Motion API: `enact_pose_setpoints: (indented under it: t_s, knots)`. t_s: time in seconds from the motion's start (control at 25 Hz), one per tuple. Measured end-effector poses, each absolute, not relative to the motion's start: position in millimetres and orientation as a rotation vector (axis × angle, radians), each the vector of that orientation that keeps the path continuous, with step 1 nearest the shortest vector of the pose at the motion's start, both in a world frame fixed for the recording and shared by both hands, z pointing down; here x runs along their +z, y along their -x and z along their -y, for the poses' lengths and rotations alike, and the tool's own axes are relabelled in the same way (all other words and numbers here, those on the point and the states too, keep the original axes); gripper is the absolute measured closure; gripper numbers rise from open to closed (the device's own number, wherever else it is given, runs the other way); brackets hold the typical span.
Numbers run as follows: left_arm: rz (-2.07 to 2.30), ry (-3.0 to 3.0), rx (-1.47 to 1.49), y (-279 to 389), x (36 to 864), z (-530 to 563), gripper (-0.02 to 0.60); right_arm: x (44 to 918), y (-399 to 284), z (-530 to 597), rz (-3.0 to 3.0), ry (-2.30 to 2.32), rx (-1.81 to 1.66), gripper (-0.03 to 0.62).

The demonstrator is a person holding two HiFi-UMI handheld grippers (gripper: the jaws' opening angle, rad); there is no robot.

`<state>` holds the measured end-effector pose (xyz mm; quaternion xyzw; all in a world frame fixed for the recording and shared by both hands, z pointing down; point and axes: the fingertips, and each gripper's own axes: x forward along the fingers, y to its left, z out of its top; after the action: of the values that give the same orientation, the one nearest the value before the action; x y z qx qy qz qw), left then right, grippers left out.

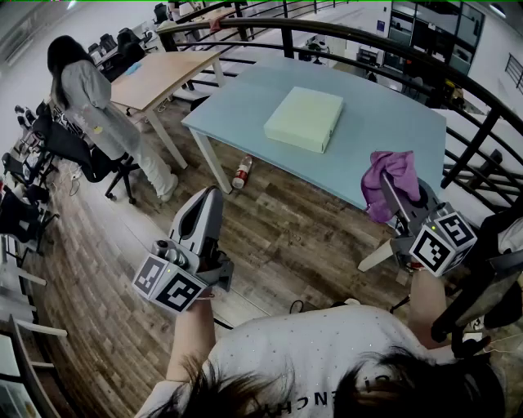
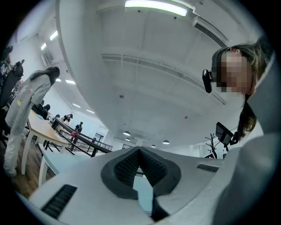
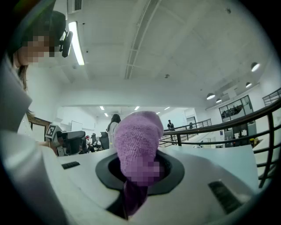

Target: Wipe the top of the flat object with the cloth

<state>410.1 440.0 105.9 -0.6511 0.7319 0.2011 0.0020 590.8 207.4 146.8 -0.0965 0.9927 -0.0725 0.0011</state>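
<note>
1. Left hand-held gripper (image 1: 210, 196): smooth white shell tapering to a point. In the left gripper view its dark ribbed pads (image 2: 125, 168) are pressed together at the tips, with nothing between them.
2. Right hand-held gripper (image 1: 394, 194): same white shell. Its jaws pinch the cloth (image 1: 386, 173), a soft purple bunch that bulges above them.
3. Flat object (image 1: 304, 119): a pale green, matte, square slab with crisp edges. It lies flat near the middle of the counter (image 1: 392, 122), whose top is smooth and pale blue on white legs. I hold the cloth near the counter's near edge, well apart from the slab and not touching it.
4. Each gripper carries a cube with black-and-white square markers; the left cube (image 1: 169, 282) and the right cube (image 1: 441, 238) sit close to my hands.
5. Only the head view shows the slab, the counter and both grippers together. The right gripper view alone shows the cloth's looped terry pile and a darker fold hanging down between the jaws. The left gripper view alone shows the pad ribbing; much of the rest of it is white ceiling and a strip light (image 2: 158, 6).
6. Floor (image 1: 286, 237): wood-grain planks. A bottle (image 1: 242, 171) lies on it beside a counter leg. A person (image 1: 90, 102) in grey stands at the left. A dark curved railing (image 1: 458, 73) runs behind the counter.
</note>
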Motion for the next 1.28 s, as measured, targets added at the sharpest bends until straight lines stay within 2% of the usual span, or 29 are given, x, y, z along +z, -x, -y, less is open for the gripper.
enact_pose_setpoints:
  t_s: [0.24,0.48,0.76,0.88,1.04,1.28]
  knots:
    - [-2.337,2.037,0.564,-408.3,123.2,-440.6,0.581,163.2,-582.0,-205.5,-3.157,0.269,-0.227,0.525]
    - [-2.332,2.062,0.576,-375.9,130.8,-418.3,0.581,174.1,-540.9,-182.7,-3.179,0.233,-0.231,0.52]
    - [-2.303,2.011,0.506,-297.2,124.1,-363.4,0.581,174.7,-461.2,-120.0,-3.129,0.346,-0.168,0.508]
    - [-2.337,1.973,0.419,-243.8,125.5,-333.0,0.581,165.9,-412.0,-92.5,-3.08,0.306,-0.17,0.513]
    - [-2.306,2.025,0.482,-180.6,121.5,-293.4,0.581,146.4,-350.2,-52.9,-3.012,0.315,-0.21,0.513]
    - [-2.216,2.099,0.533,-140.9,120.9,-226.7,0.581,145.6,-296.4,0.7,-3.029,0.294,-0.194,0.513]
